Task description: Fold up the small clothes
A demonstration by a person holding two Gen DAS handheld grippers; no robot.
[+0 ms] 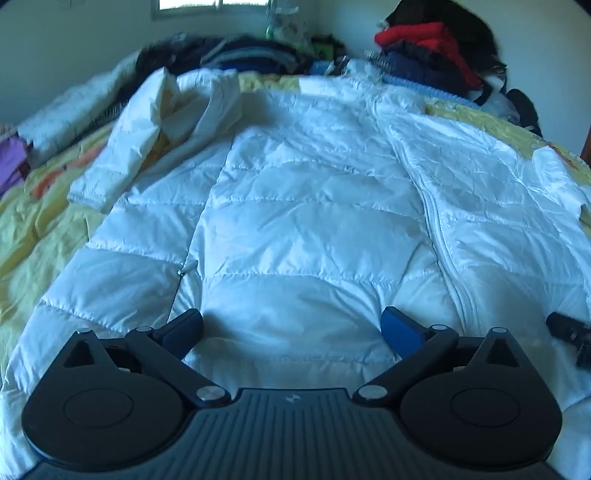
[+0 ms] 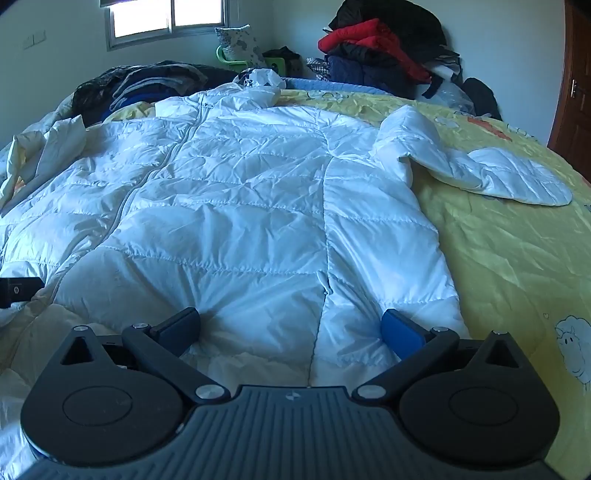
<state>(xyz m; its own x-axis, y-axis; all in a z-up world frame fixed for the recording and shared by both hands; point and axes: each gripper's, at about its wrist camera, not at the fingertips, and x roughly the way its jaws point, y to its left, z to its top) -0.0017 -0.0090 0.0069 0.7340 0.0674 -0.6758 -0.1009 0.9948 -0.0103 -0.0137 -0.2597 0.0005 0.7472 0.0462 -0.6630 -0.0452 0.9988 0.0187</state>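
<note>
A white quilted puffer jacket (image 1: 303, 206) lies spread front-up on the bed, its zip (image 1: 439, 236) closed and running away from me. In the left wrist view its left sleeve (image 1: 147, 136) is bunched up beside the body. In the right wrist view the jacket (image 2: 236, 221) has its other sleeve (image 2: 491, 173) stretched out over the sheet. My left gripper (image 1: 291, 328) stands wide open just above the hem, nothing between its fingers. My right gripper (image 2: 291, 328) is also wide open over the hem, near the side seam (image 2: 325, 280). Each gripper's edge shows in the other's view.
A yellow printed bed sheet (image 2: 517, 266) covers the bed. A pile with a red jacket (image 2: 369, 37) sits at the far right, and dark clothes (image 2: 140, 85) are heaped at the far left. A window (image 2: 166, 18) is behind, and a wooden door (image 2: 574, 92) at the right.
</note>
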